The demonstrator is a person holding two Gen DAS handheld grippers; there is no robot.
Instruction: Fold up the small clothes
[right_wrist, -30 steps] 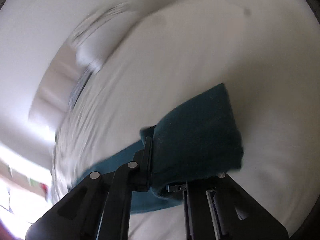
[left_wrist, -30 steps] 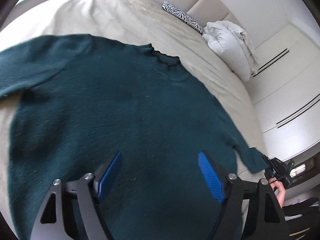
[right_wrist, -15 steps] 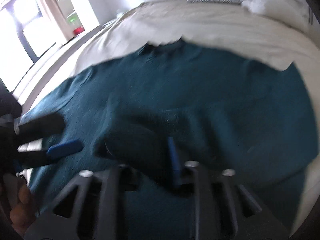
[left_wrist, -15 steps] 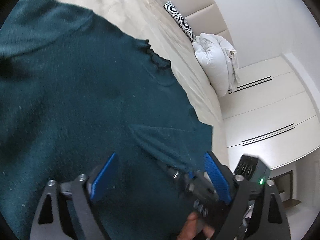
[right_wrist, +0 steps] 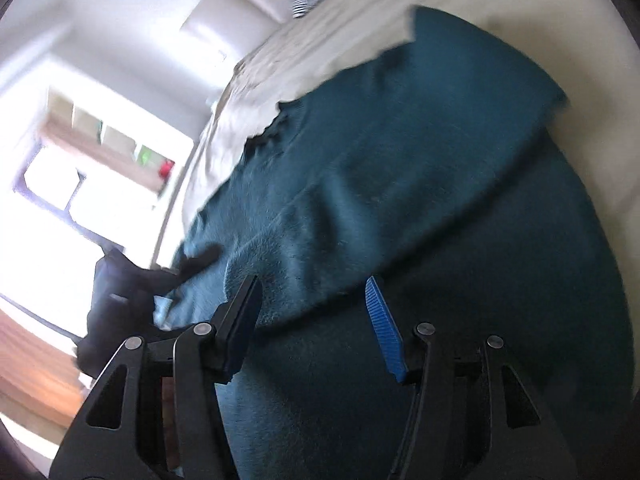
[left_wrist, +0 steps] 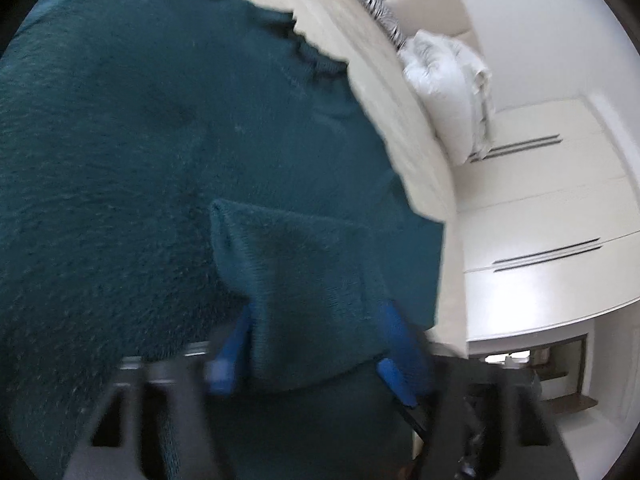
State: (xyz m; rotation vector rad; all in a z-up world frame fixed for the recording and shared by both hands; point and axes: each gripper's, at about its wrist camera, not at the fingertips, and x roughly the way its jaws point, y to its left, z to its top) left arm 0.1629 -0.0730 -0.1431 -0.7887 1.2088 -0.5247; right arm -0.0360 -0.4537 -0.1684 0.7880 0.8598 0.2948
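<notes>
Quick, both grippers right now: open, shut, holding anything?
Left gripper: open, the folded sleeve lying between its fingers, not clamped.
Right gripper: open, empty, above the sweater.

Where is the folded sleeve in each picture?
Left wrist: the sleeve lies low in the middle, on the sweater, between the left tongs.
Right wrist: the sleeve crosses the middle, above the right tongs.
Shared landmark: the frilly collar.

The dark teal knitted sweater (left_wrist: 160, 152) lies on the cream bed (left_wrist: 408, 128), its sleeve (left_wrist: 304, 280) folded across it; a white duvet (left_wrist: 452, 88) sits far right.
</notes>
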